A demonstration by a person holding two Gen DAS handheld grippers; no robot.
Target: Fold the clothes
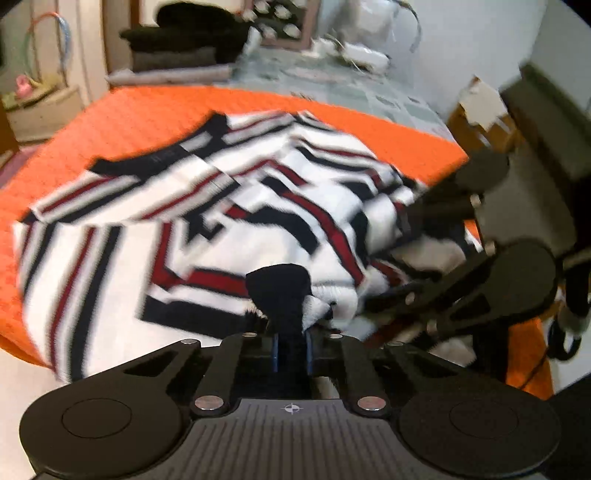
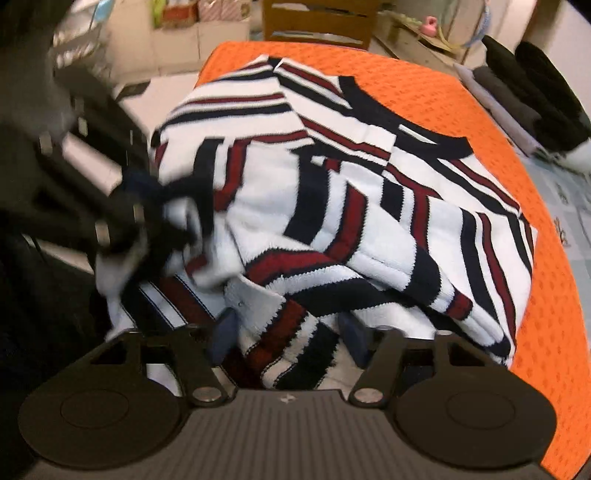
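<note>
— Where is the garment?

— A striped sweater, white with navy and red bands, lies bunched on an orange cloth covering the bench, its dark collar toward the far side.

— And the left gripper?

— Closed tight on a dark fold at the sweater's near edge; the fabric bulges up just beyond its fingers.

— The right gripper?

— Its fingers stand partly apart with the striped hem between them (whether they actually pinch the knit, the frame does not settle). In its own view the other gripper appears at the left, blurred, clamped on bunched fabric.

— Anything behind?

— Dark folded garments stacked at the far left, a wooden chair beyond the bench.
</note>
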